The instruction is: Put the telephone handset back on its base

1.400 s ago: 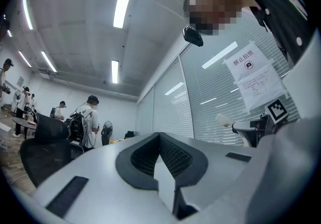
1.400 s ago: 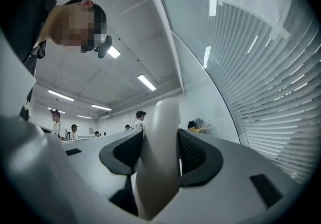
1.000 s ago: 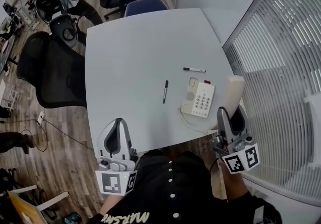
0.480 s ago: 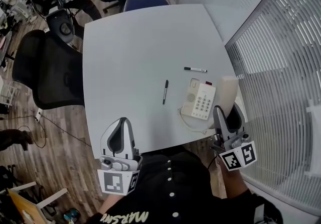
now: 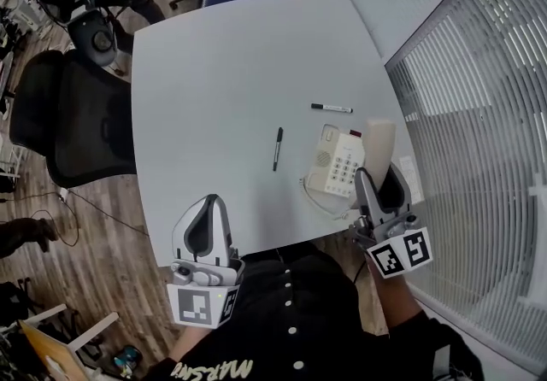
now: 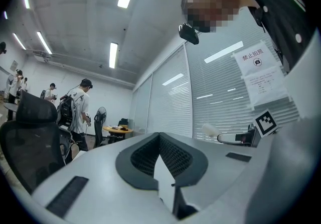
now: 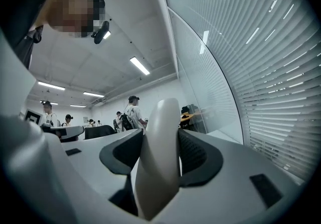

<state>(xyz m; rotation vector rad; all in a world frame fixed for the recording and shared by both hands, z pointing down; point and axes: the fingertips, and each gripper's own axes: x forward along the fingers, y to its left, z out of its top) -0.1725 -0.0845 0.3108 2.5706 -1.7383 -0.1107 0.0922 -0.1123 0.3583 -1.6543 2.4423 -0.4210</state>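
My right gripper (image 5: 380, 181) is clamping the handset (image 5: 379, 142) just right of its base (image 5: 338, 164). My left gripper (image 5: 208, 204) is hovering at the table's (image 5: 214, 97) near edge, jaws together, empty.

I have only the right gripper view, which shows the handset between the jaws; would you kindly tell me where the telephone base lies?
Observer: In the head view the base lies near the right edge of the table, just left of the handset, with its cradle empty.
Operator: Thank you. Is anything lying close to it?
Observer: A black pen lies on the table to its left, and a marker lies beyond it.
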